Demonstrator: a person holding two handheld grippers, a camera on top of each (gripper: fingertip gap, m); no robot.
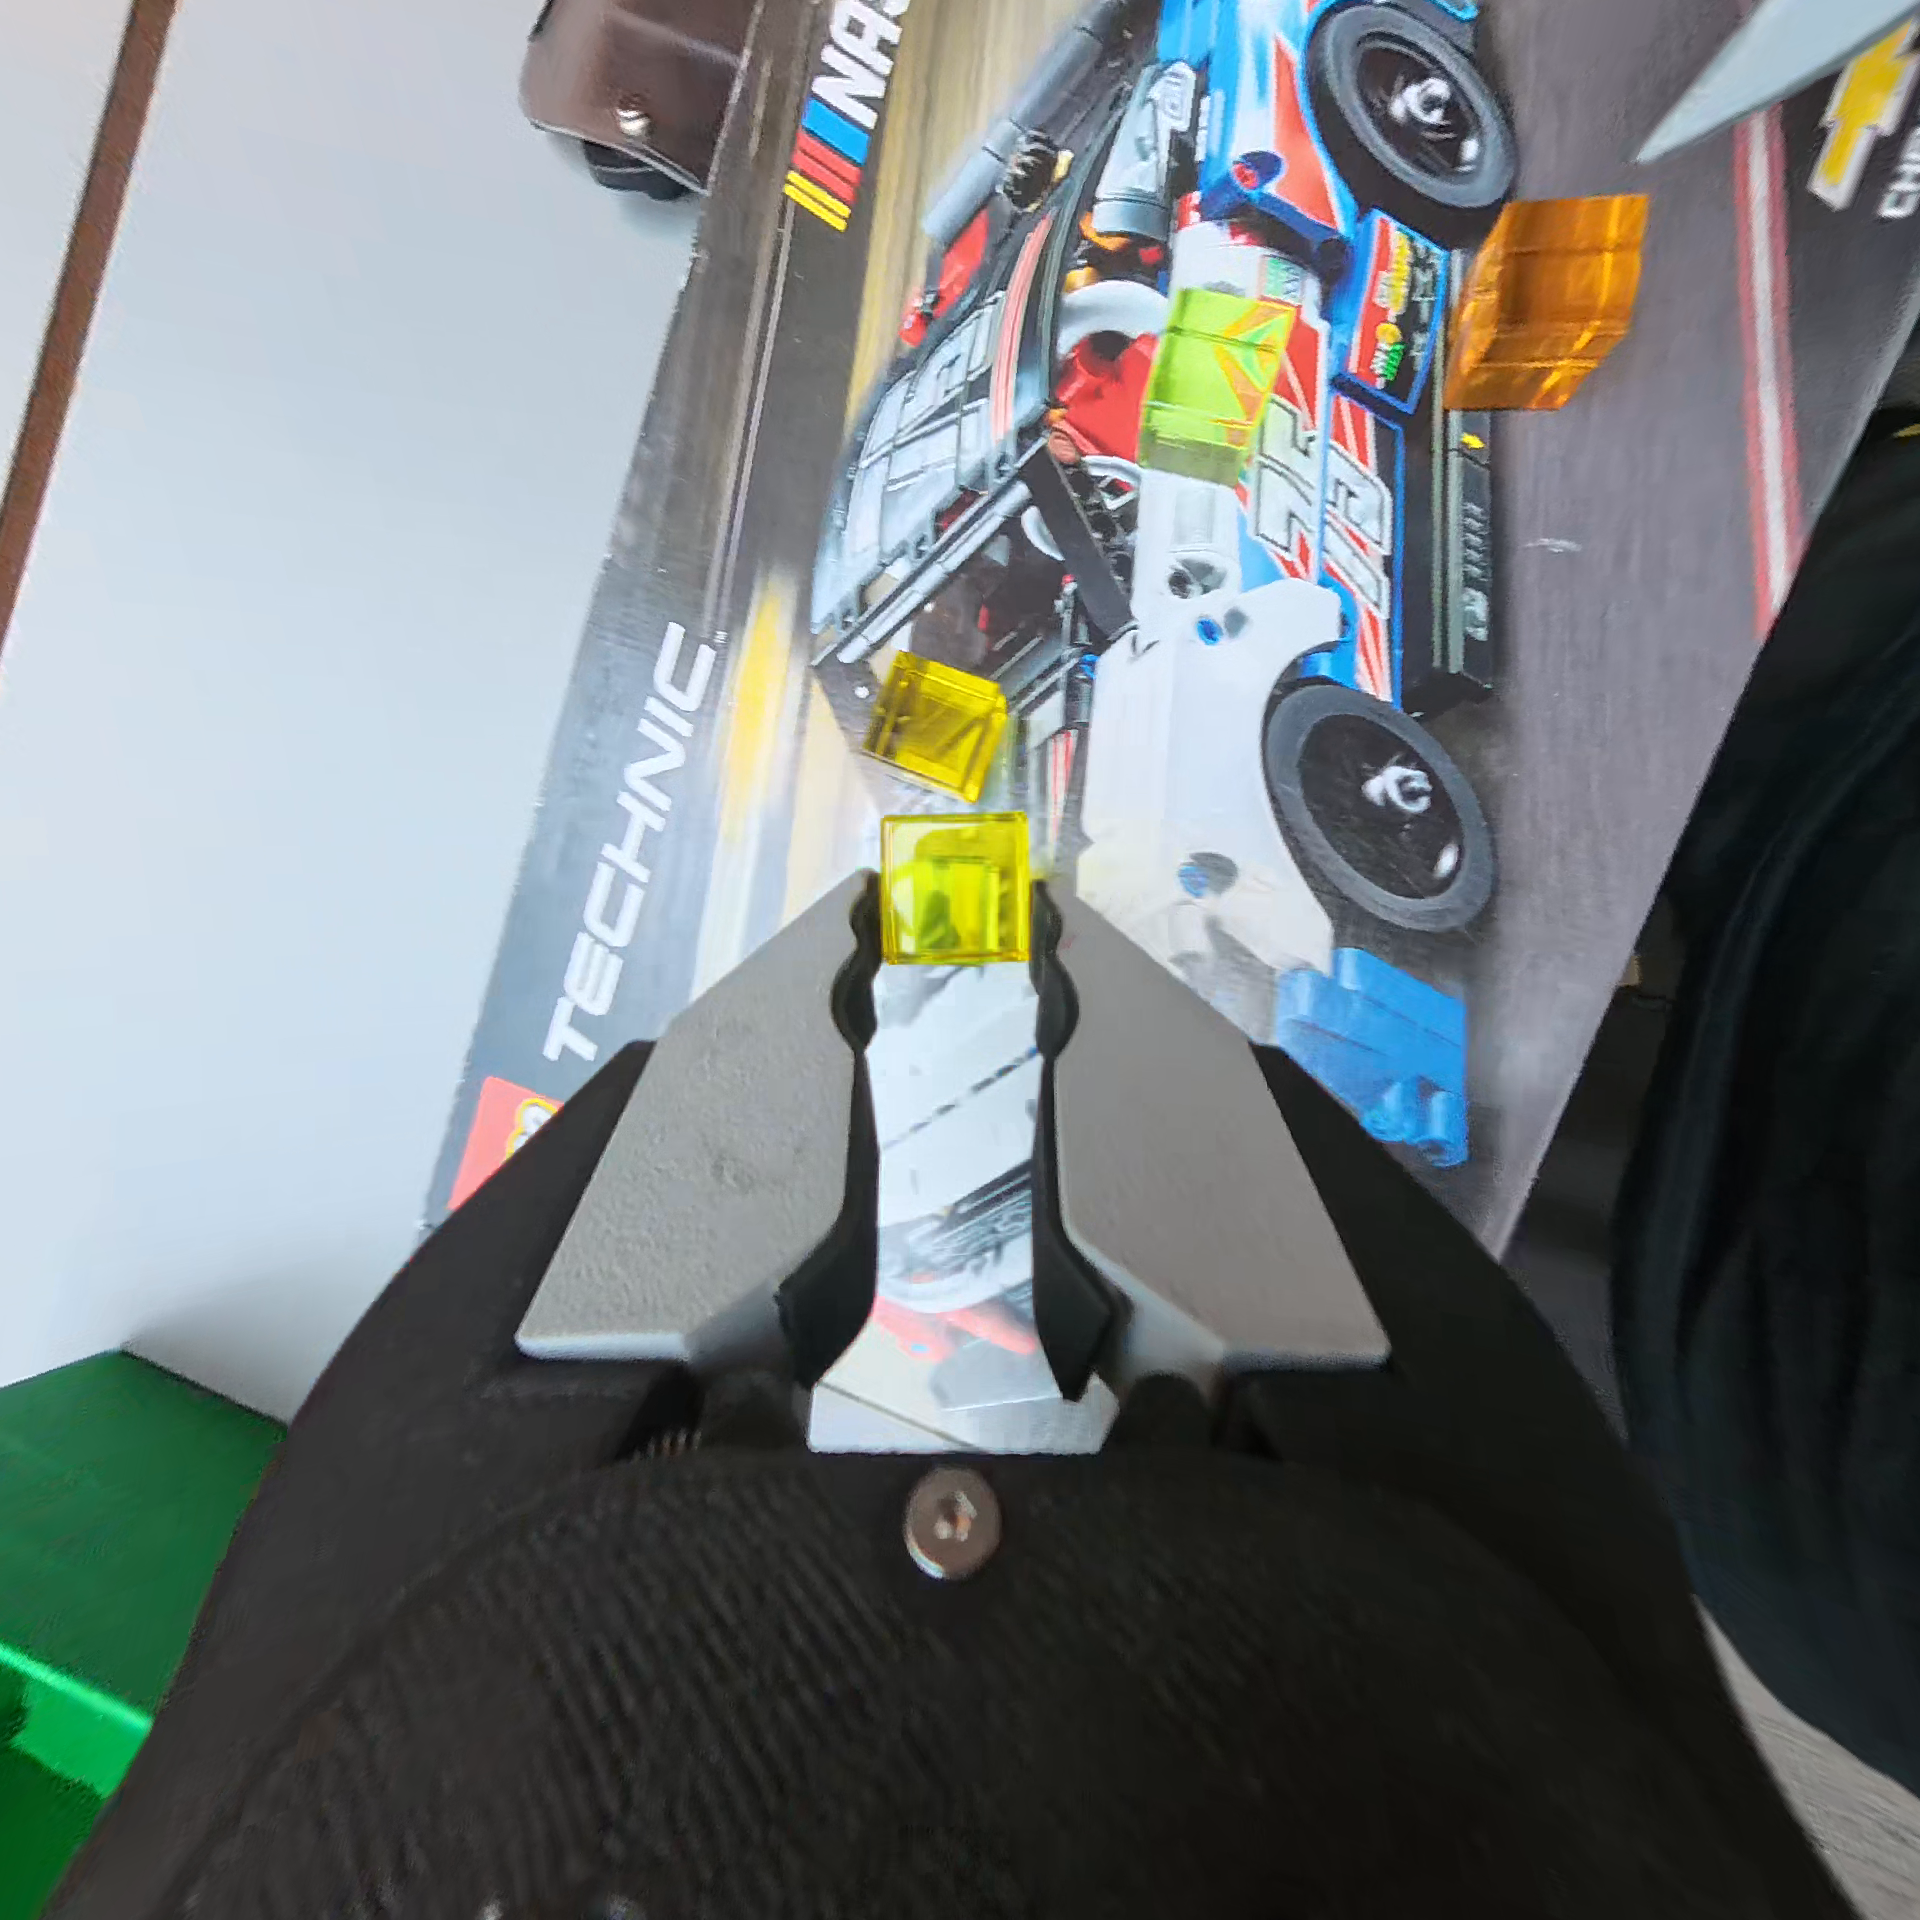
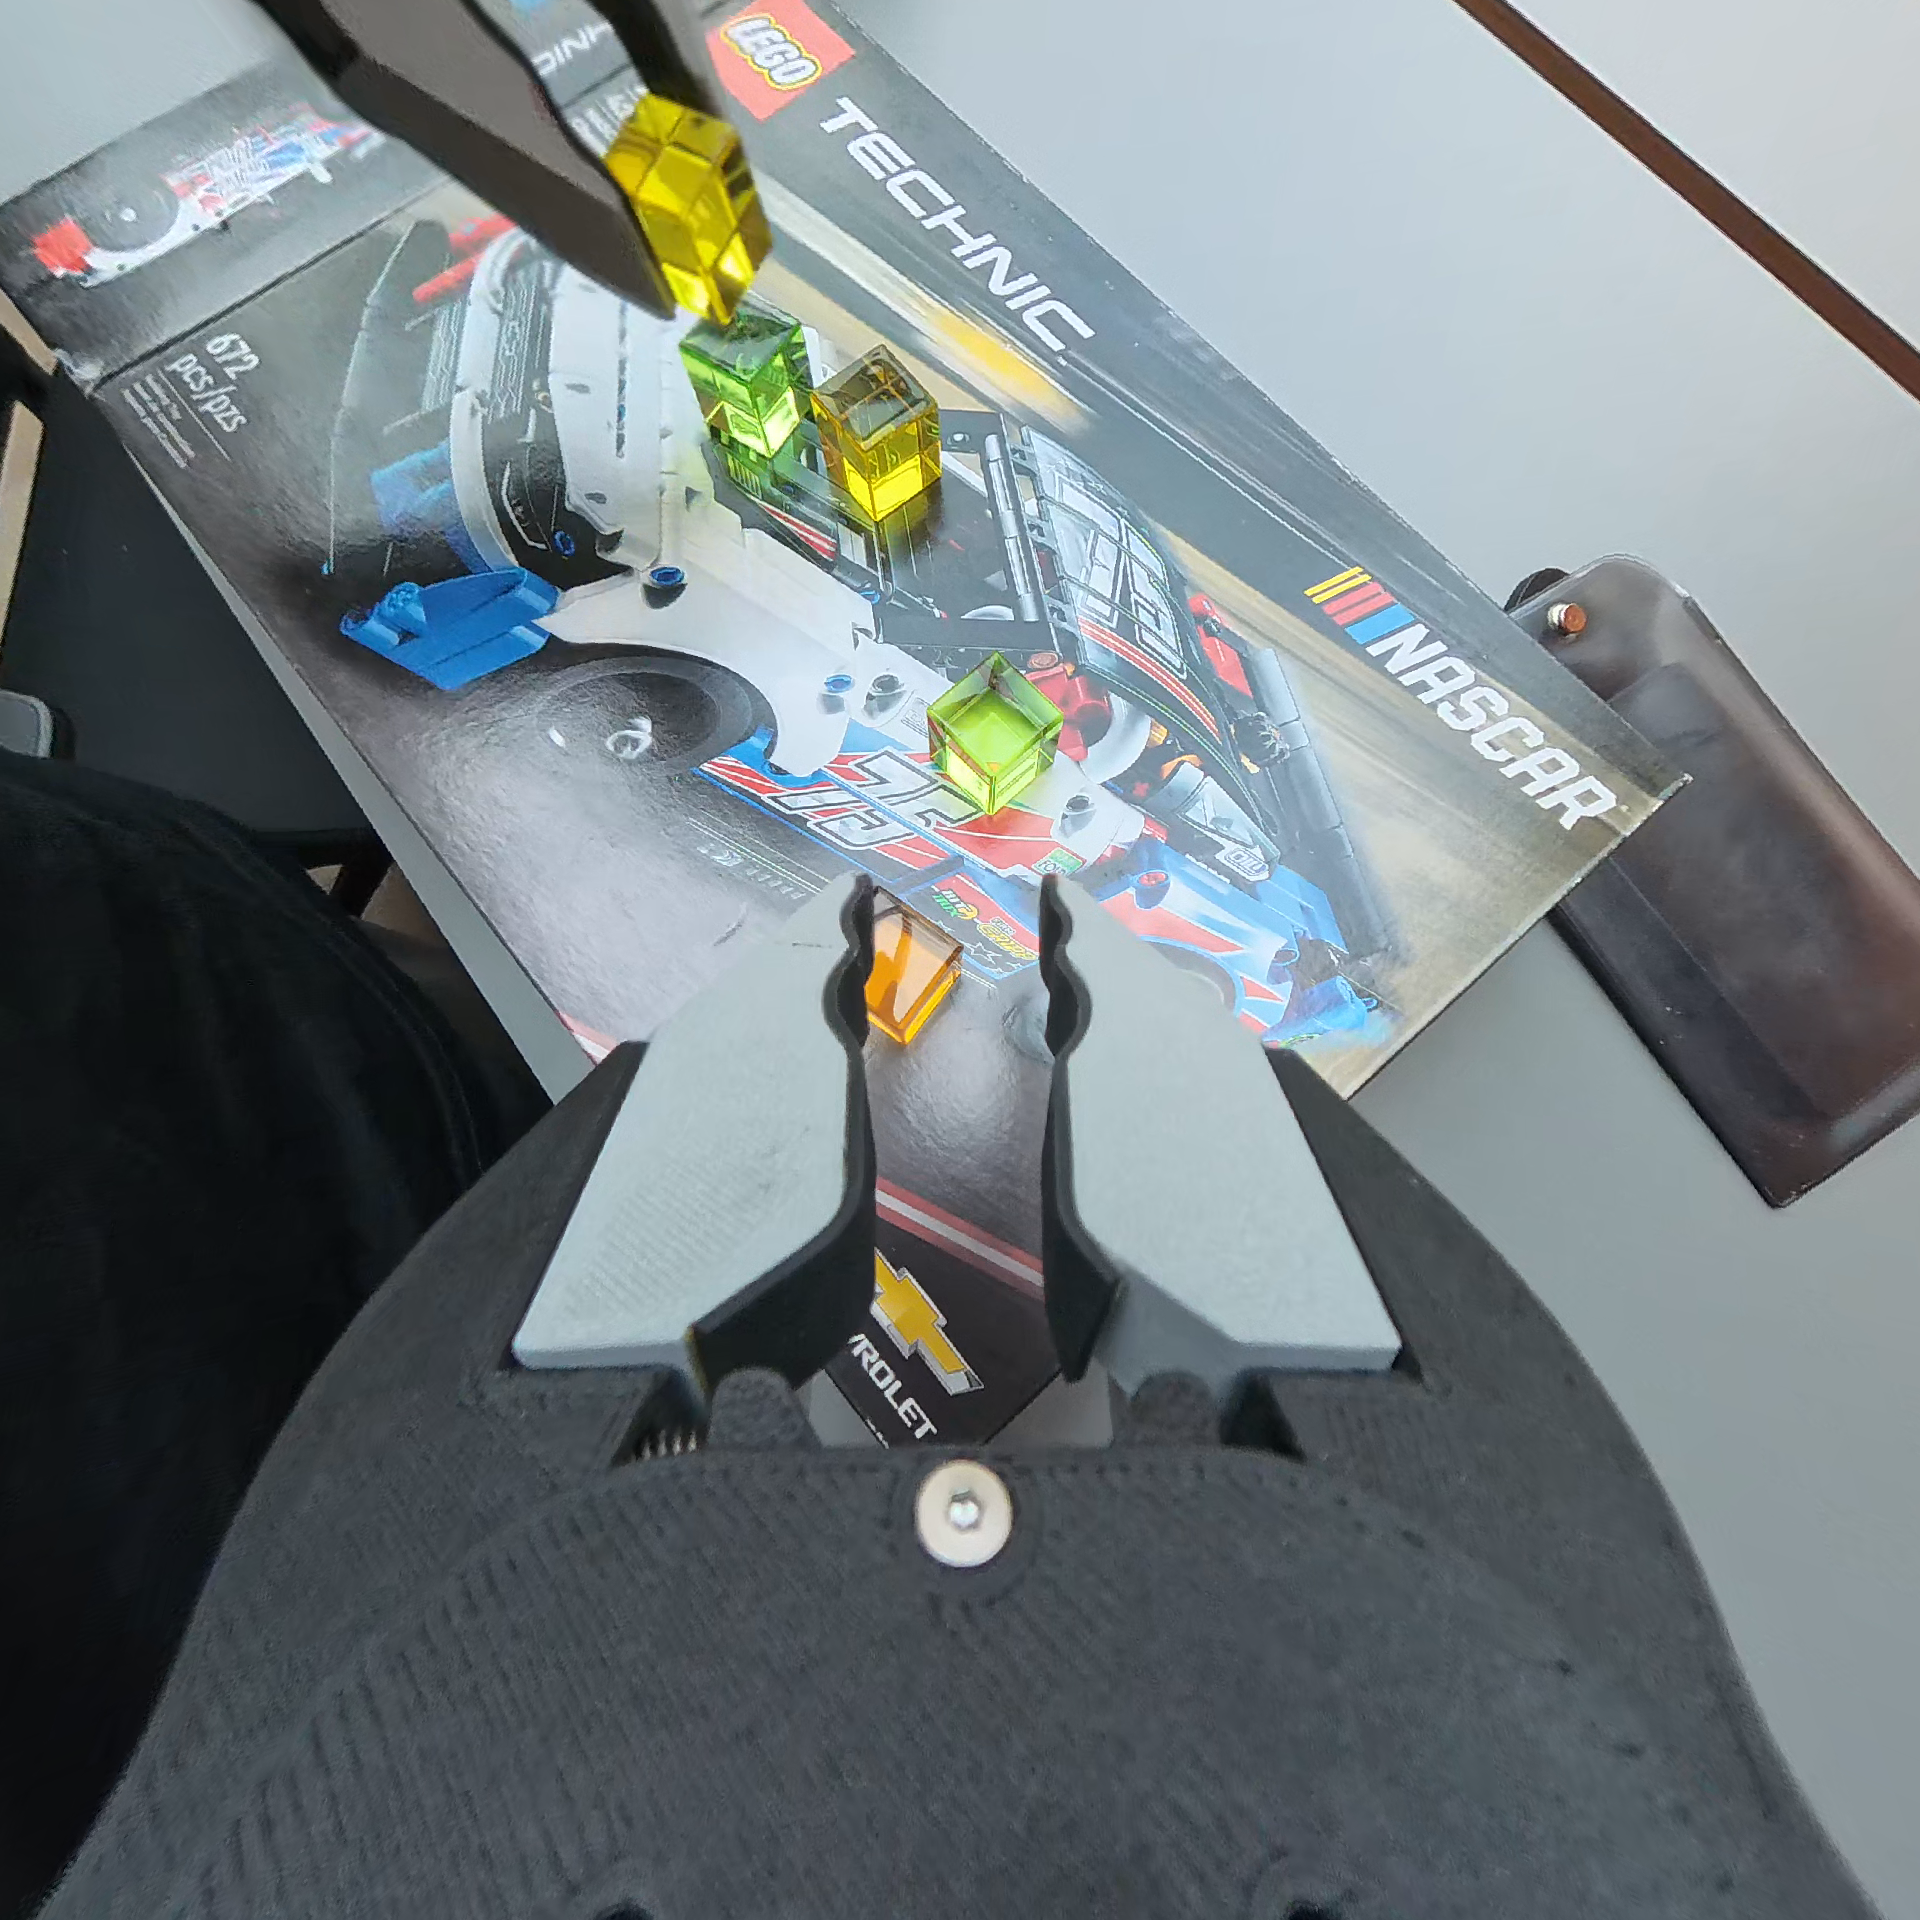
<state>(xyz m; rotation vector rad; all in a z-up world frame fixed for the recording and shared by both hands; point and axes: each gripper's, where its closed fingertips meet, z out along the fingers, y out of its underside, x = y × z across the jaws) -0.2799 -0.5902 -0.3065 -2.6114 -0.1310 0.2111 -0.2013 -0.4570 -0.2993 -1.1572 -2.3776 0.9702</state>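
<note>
My left gripper (image 1: 954, 883) is shut on a clear yellow cube (image 1: 954, 888) and holds it above a printed toy box (image 1: 644, 644). In the right wrist view this cube (image 2: 691, 213) hangs just over a green cube (image 2: 748, 384). Beside that stands another yellow cube (image 2: 878, 431), which also shows in the left wrist view (image 1: 935, 727). A second green cube (image 2: 992, 732) stands mid-box (image 1: 1210, 384). My right gripper (image 2: 951, 894) is open over the box (image 2: 623, 831). An orange cube (image 2: 909, 971) lies between its fingers, by the left one; it also shows in the left wrist view (image 1: 1548, 301).
The box lies on a white table (image 2: 1455, 312) with a dark brown edge strip (image 2: 1714, 208). A brown leather case (image 2: 1714, 883) lies against the box's far end. A green box (image 1: 83, 1538) sits at the left. A person's dark clothing (image 2: 156, 1039) borders the box. The tips of one gripper are about 15 cm away from the tips of the other.
</note>
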